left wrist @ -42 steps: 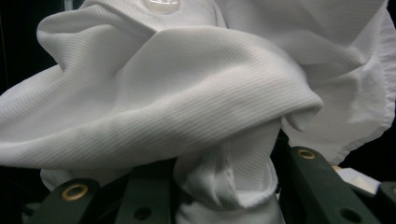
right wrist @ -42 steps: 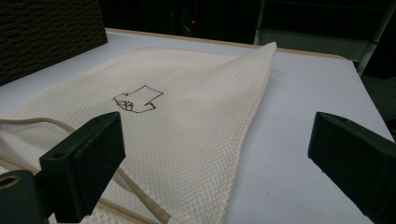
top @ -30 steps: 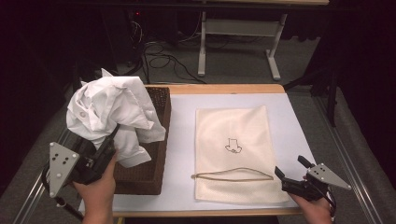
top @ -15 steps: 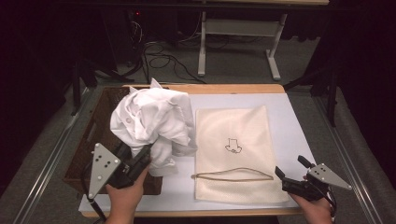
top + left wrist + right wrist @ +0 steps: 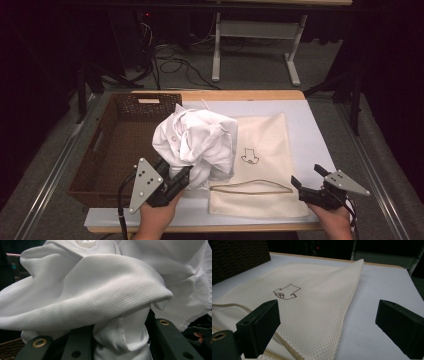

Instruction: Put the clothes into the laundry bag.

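Note:
A crumpled white garment (image 5: 197, 142) hangs over the mat between the wicker basket (image 5: 95, 150) and a cream mesh bag (image 5: 262, 165). My left gripper (image 5: 182, 177) is shut on the garment's lower fold, which bunches between the jaws in the left gripper view (image 5: 102, 333). The cloth (image 5: 100, 295) overlaps the bag's left edge. The bag lies flat with a small drawn mark and a drawstring (image 5: 250, 187) along its near end. My right gripper (image 5: 307, 176) stands open just right of the bag's near corner, low over the mesh (image 5: 312, 297), with nothing between its jaws (image 5: 329, 322).
The brown basket sits at the table's left, its dark weave (image 5: 237, 257) also visible in the right gripper view. A pale mat (image 5: 310, 135) covers the tabletop under the bag. Beyond the table's far edge are cables and a metal stand (image 5: 255, 45) on the floor.
My left gripper has carried the white garment rightward out of the basket and lower, to the bag's left edge. The right gripper has stayed still.

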`<action>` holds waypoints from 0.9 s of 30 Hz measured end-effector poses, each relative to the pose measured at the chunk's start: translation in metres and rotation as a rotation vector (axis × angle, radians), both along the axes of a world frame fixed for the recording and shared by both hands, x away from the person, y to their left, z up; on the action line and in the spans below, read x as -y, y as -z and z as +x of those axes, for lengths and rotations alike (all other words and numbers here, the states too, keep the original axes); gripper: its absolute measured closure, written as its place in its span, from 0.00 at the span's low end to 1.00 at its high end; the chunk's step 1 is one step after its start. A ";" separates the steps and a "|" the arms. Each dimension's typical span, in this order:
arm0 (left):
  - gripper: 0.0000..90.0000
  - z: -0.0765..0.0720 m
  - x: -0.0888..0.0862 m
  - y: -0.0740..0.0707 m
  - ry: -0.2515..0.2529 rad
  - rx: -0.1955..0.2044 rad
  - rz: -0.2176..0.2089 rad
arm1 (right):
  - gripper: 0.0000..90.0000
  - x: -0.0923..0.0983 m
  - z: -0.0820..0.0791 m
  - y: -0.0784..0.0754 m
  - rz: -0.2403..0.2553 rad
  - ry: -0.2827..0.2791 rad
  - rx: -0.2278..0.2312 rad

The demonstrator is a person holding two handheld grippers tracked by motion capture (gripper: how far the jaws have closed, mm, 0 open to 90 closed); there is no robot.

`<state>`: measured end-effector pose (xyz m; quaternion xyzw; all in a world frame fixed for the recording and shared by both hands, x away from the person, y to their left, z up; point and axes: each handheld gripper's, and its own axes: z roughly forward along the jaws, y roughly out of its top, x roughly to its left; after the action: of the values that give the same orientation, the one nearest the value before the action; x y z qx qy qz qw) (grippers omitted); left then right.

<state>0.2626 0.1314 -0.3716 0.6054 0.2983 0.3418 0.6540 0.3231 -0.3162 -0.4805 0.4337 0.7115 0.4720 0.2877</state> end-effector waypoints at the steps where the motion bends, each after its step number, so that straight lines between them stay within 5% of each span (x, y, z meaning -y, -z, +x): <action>1: 0.72 -0.001 0.003 0.001 0.006 0.001 0.007 | 0.10 -0.002 0.007 0.001 -0.008 -0.008 -0.021; 4: 0.72 -0.001 0.004 0.001 0.005 0.011 0.019 | 0.18 -0.005 0.023 0.001 -0.029 -0.016 -0.062; 5: 0.72 -0.001 0.004 0.001 0.003 0.019 0.022 | 0.30 -0.008 0.044 0.003 -0.058 -0.007 -0.081; 7: 0.72 -0.001 0.003 0.001 0.000 0.020 0.020 | 0.37 -0.011 0.068 0.006 -0.089 0.020 -0.100; 11: 0.72 0.002 -0.001 0.003 -0.014 0.019 0.018 | 0.42 -0.020 0.115 0.016 -0.133 0.055 -0.190; 15: 0.72 0.004 -0.004 0.006 -0.017 0.003 0.003 | 0.50 -0.027 0.145 0.025 -0.140 0.074 -0.244; 18: 0.72 0.004 -0.005 0.008 -0.016 0.000 0.008 | 0.54 -0.031 0.154 0.028 -0.148 0.085 -0.249; 19: 0.72 0.004 -0.005 0.008 -0.013 -0.002 0.007 | 0.73 -0.032 0.162 0.030 -0.158 0.104 -0.284; 20: 0.72 0.005 -0.005 0.008 -0.012 -0.002 0.011 | 0.73 -0.032 0.162 0.030 -0.158 0.104 -0.284; 21: 0.72 0.005 -0.004 0.009 -0.015 -0.003 0.027 | 0.96 -0.031 0.162 0.030 -0.193 0.128 -0.276; 27: 0.72 0.007 -0.003 0.012 -0.016 -0.010 0.041 | 0.99 -0.014 0.151 0.026 -0.231 0.151 -0.259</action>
<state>0.2699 0.1344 -0.3835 0.6179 0.2993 0.3500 0.6373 0.4739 -0.3020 -0.5067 0.5069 0.7576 0.3045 0.2764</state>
